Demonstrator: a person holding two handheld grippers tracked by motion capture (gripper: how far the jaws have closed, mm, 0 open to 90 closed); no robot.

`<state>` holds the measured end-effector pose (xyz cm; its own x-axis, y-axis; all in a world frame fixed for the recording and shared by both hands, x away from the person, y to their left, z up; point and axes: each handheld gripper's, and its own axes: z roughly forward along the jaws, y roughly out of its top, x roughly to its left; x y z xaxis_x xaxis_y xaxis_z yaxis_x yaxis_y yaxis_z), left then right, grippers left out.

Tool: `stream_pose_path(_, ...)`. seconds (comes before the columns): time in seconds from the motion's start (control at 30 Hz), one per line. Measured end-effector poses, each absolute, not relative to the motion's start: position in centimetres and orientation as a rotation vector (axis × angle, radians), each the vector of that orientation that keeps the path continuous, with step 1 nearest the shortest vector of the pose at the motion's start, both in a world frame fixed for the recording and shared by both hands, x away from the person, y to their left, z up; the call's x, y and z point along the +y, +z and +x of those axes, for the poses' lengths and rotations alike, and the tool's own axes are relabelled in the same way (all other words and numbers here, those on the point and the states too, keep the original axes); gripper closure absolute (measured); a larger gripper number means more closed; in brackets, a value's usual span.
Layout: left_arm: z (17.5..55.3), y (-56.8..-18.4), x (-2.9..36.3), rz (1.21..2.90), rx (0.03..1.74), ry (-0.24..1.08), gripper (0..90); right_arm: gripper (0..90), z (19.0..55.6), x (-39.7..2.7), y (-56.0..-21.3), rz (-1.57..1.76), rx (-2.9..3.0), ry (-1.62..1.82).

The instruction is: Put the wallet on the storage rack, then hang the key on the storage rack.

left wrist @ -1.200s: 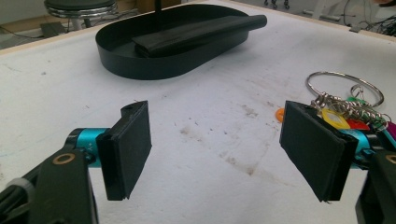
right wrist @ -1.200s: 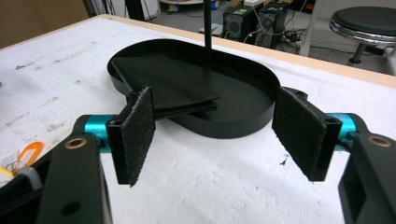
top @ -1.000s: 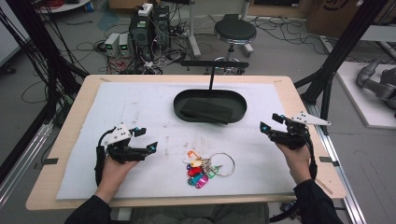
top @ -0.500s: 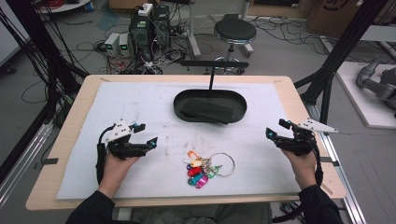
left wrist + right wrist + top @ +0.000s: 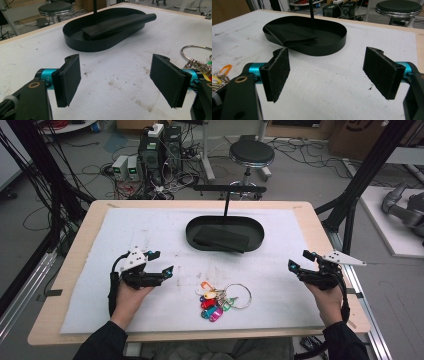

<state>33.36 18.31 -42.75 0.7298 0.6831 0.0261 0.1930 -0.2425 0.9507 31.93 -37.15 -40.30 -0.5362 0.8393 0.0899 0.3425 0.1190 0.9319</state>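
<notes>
Currently both jaws wide, nothing held: left gripper (image 5: 161,264) and right gripper (image 5: 299,260) flank the key bunch (image 5: 220,299), which lies on the white mat (image 5: 150,230) between them, near the black tray (image 5: 225,232)

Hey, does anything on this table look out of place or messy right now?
One thing: the folded black cloth lies askew in the black oval tray, one end poking over the rim. The white foam mat shows brown smudges mid-table.
</notes>
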Motion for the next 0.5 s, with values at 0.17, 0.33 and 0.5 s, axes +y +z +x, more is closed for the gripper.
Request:
stream_pose_path(0.17, 33.4, -42.7, 18.2, 1.778, 0.694, 0.521, 24.8, 22.1, 31.8, -37.1, -40.3, 1.135, 1.936, 1.412)
stream_pose_path(0.33, 33.3, -42.0, 18.1, 1.751, 0.668, 0.497, 24.9, 24.1, 32.0, -36.9, -40.2, 1.126, 1.939, 1.418)
stream_pose_path(0.5, 33.1, -41.4, 17.1, 1.783, 0.617, 0.478, 24.9, 26.4, 32.2, -36.8, -40.4, 1.122, 1.951, 1.420)
